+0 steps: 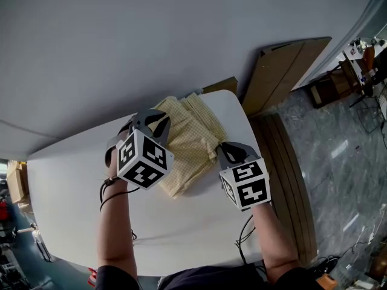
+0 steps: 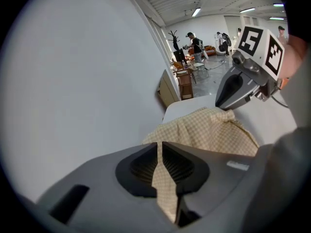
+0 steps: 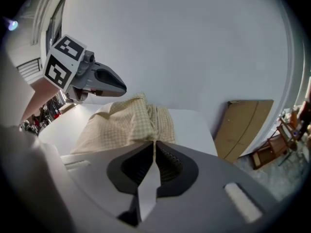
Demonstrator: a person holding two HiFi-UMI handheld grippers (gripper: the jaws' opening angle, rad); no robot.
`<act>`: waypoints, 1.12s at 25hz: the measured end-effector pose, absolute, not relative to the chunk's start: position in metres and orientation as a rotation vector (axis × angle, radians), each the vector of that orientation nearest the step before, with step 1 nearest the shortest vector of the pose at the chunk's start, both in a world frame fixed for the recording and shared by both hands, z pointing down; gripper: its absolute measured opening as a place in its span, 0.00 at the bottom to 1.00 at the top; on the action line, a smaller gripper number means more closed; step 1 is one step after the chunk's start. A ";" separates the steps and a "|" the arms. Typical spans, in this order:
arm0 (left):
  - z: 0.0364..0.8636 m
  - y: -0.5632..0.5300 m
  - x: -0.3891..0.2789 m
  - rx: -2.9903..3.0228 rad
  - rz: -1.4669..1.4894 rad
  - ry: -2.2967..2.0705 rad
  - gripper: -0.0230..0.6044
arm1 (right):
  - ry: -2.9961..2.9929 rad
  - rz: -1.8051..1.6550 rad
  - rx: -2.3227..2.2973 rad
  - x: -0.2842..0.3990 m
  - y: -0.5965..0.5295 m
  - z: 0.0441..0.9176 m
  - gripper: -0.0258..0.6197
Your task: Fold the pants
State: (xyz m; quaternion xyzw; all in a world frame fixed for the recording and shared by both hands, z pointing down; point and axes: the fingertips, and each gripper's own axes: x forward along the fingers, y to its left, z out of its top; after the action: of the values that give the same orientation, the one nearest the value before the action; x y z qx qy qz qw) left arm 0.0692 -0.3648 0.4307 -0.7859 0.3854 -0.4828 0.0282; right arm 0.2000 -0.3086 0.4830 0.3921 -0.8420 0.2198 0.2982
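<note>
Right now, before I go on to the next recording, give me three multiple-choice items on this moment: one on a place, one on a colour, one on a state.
1. Where do the pants lie?
A. Hanging off the table edge nearest the person
B. At the far edge of the table, next to the wall
C. On the floor

2. What colour are the pants?
A. Pale yellow with a fine check
B. Plain dark blue
C. Red stripes

3. How do the jaws of the left gripper stand?
A. Wide apart, nothing between them
B. Closed on a cable
C. Nearly together, checked cloth between them

Answers: 1 B, the head view shows them bunched by the wall. 2 A, the check shows in every view. 3 C, the left gripper view shows cloth filling the narrow gap.
</note>
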 end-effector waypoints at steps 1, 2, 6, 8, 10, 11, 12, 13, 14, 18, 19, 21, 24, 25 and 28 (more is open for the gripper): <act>0.434 -0.363 0.070 -2.441 -1.489 1.185 0.09 | -2.216 0.558 1.058 0.204 -0.309 0.484 0.04; 0.437 -0.360 0.072 -2.457 -1.485 1.182 0.09 | -2.211 0.544 1.069 0.207 -0.308 0.484 0.04; 0.447 -0.349 0.083 -2.493 -1.495 1.149 0.08 | -2.277 0.611 1.098 0.212 -0.302 0.473 0.04; 0.447 -0.341 0.085 -2.495 -1.493 1.153 0.06 | -2.295 0.614 1.108 0.214 -0.299 0.466 0.04; 0.444 -0.333 0.087 -2.505 -1.469 1.183 0.04 | -2.307 0.603 1.113 0.216 -0.295 0.462 0.04; 0.442 -0.328 0.087 -2.513 -1.453 1.202 0.04 | -2.314 0.604 1.115 0.217 -0.292 0.460 0.04; 0.441 -0.322 0.086 -2.521 -1.439 1.223 0.04 | -2.323 0.610 1.117 0.218 -0.288 0.459 0.04; 0.439 -0.316 0.086 -2.529 -1.425 1.246 0.04 | -2.332 0.619 1.119 0.219 -0.285 0.457 0.04; 0.438 -0.309 0.084 -2.539 -1.412 1.272 0.04 | -2.339 0.628 1.118 0.219 -0.282 0.456 0.04; 0.436 -0.283 0.078 -2.629 -1.347 1.377 0.04 | -2.379 0.666 1.073 0.210 -0.265 0.445 0.04; 0.435 -0.277 0.076 -2.657 -1.316 1.405 0.04 | -2.397 0.677 1.058 0.205 -0.260 0.441 0.04; 0.433 -0.265 0.072 -2.701 -1.242 1.465 0.04 | -2.425 0.670 1.051 0.197 -0.253 0.433 0.04; 0.426 -0.243 0.058 -2.726 -1.139 1.562 0.04 | -2.442 0.626 1.060 0.182 -0.238 0.424 0.04; 0.421 -0.234 0.053 -2.735 -1.101 1.593 0.04 | -2.449 0.617 1.056 0.177 -0.232 0.422 0.04; 0.408 -0.207 0.040 -2.787 -0.981 1.660 0.04 | -2.472 0.589 1.046 0.161 -0.216 0.412 0.04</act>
State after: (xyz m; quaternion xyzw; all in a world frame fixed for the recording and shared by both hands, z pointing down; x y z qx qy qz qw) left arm 0.0395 -0.2074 0.4080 -0.8161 0.4861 -0.2873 -0.1234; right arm 0.1612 -0.2161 0.4117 0.3733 -0.8822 0.2101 0.1955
